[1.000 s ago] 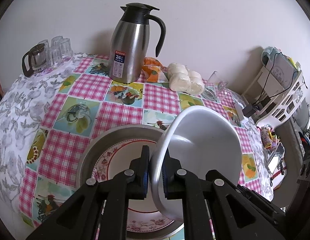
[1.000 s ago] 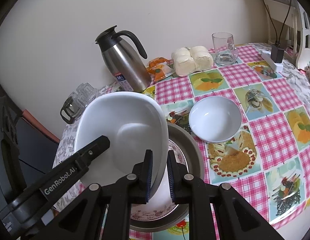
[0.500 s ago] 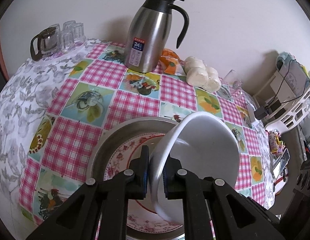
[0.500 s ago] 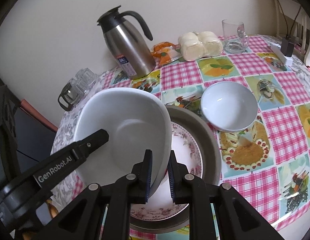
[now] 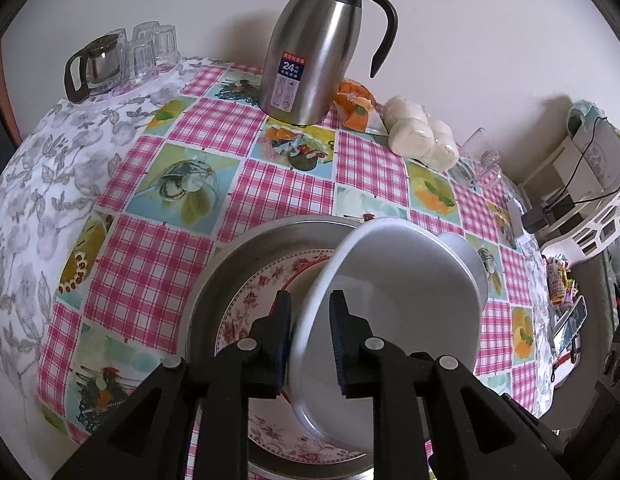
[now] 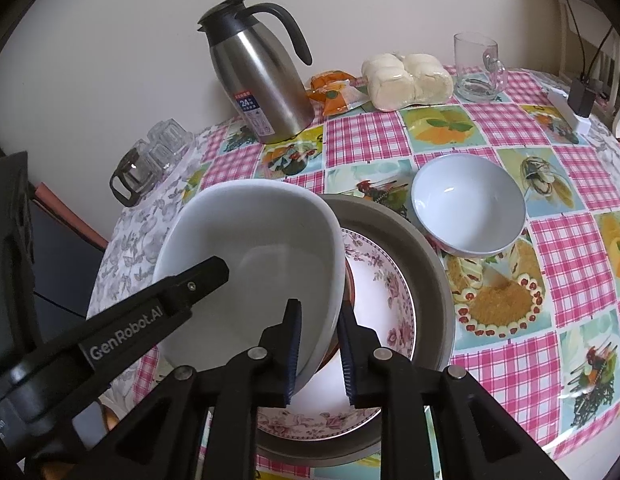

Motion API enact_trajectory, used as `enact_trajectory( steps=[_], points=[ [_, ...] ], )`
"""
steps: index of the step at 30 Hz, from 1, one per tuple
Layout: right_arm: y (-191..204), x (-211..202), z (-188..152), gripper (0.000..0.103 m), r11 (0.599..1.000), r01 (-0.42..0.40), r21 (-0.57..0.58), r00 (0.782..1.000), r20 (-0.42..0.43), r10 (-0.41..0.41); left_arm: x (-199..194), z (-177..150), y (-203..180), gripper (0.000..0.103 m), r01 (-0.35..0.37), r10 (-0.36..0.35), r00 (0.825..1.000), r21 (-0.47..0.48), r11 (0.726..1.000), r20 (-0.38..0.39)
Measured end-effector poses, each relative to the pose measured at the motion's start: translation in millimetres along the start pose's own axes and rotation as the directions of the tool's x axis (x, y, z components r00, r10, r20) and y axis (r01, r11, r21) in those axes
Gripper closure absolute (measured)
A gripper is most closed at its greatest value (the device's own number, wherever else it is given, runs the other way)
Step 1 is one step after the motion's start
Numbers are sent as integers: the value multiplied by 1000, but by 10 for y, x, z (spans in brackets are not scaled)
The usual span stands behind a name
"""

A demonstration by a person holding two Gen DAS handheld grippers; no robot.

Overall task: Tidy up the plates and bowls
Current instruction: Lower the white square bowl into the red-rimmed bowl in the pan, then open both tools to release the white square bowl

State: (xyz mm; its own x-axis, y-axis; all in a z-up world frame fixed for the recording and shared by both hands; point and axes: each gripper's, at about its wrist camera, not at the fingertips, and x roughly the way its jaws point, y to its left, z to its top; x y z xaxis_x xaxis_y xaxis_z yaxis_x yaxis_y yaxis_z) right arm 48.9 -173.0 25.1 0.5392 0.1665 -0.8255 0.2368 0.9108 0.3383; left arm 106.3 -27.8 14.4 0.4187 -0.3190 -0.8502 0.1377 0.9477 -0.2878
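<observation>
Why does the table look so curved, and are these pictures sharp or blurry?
Left wrist view: the fisheye lens bulges the checked tablecloth into a dome and darkens the corners; the steel jug is sharp, casting a soft shadow on the wall. Right wrist view: same bending; a small glare spot sits in the small bowl, no motion blur.

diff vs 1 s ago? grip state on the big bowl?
The left gripper and right gripper have opened: their fingers now straddle the large white bowl's rim with gaps, where both pinched it before. The bowl has come lower onto the floral plate in the metal basin. The small bowl and thermos are unmoved.
</observation>
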Motion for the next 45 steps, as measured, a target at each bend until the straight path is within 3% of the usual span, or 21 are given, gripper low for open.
enact_trajectory(
  steps=[5, 10, 45],
  points=[
    [6, 0, 3, 81, 1000, 4, -4, 1000, -3, -4, -20, 1, -2, 85, 3, -3, 1000, 0, 1000, 5],
    [23, -1, 0, 74, 1000, 9, -13, 1000, -3, -9, -21, 8, 5, 84, -3, 3, 1000, -2, 1000, 6],
    [25, -149, 34, 72, 1000, -6, -25, 999, 40, 7, -97, 18, 52, 74, 5, -5, 1000, -20, 1000, 21]
  ],
)
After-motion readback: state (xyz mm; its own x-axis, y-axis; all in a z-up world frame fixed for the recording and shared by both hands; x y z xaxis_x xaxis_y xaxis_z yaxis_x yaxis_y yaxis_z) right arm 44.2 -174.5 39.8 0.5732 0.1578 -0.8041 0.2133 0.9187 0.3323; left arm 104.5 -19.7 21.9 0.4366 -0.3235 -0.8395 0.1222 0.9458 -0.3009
